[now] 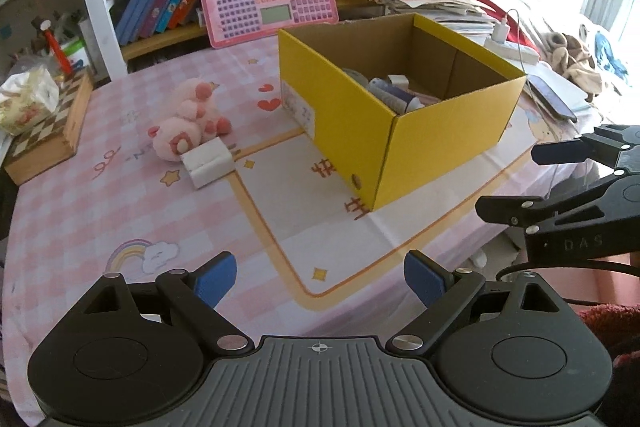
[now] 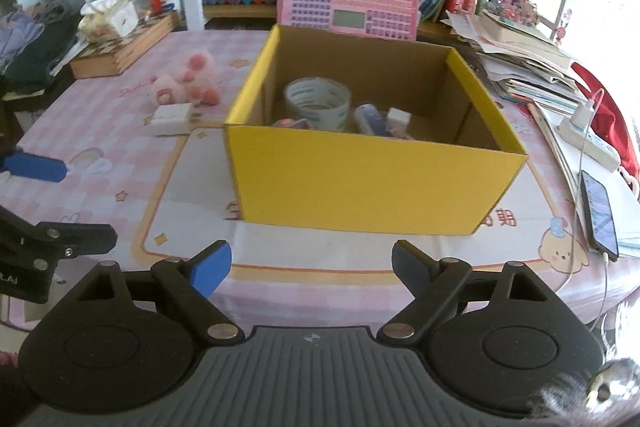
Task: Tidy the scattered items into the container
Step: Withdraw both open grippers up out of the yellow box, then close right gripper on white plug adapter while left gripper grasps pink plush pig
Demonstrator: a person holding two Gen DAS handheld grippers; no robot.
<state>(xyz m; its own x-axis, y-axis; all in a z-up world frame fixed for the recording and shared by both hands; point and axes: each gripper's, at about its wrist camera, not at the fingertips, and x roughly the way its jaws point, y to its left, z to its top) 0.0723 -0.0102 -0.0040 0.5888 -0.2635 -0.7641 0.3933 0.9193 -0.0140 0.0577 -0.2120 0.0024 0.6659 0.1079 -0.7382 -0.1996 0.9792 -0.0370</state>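
Both grippers stand wide with nothing between their pads: left gripper (image 1: 320, 281) and right gripper (image 2: 311, 269) hover low over the near tablecloth. 2 items lie outside the yellow box (image 1: 420, 151): a white block (image 1: 207, 161) touching a pink plush (image 1: 188, 119), ahead-left of the left gripper, which looks nearer. The block's long axis runs roughly crosswise to that gripper's reach.

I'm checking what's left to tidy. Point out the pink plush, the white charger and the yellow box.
pink plush (image 1: 188, 123), left wrist view, on its body.
white charger (image 1: 208, 163), left wrist view, on its top face.
yellow box (image 2: 360, 179), right wrist view, on its near wall.
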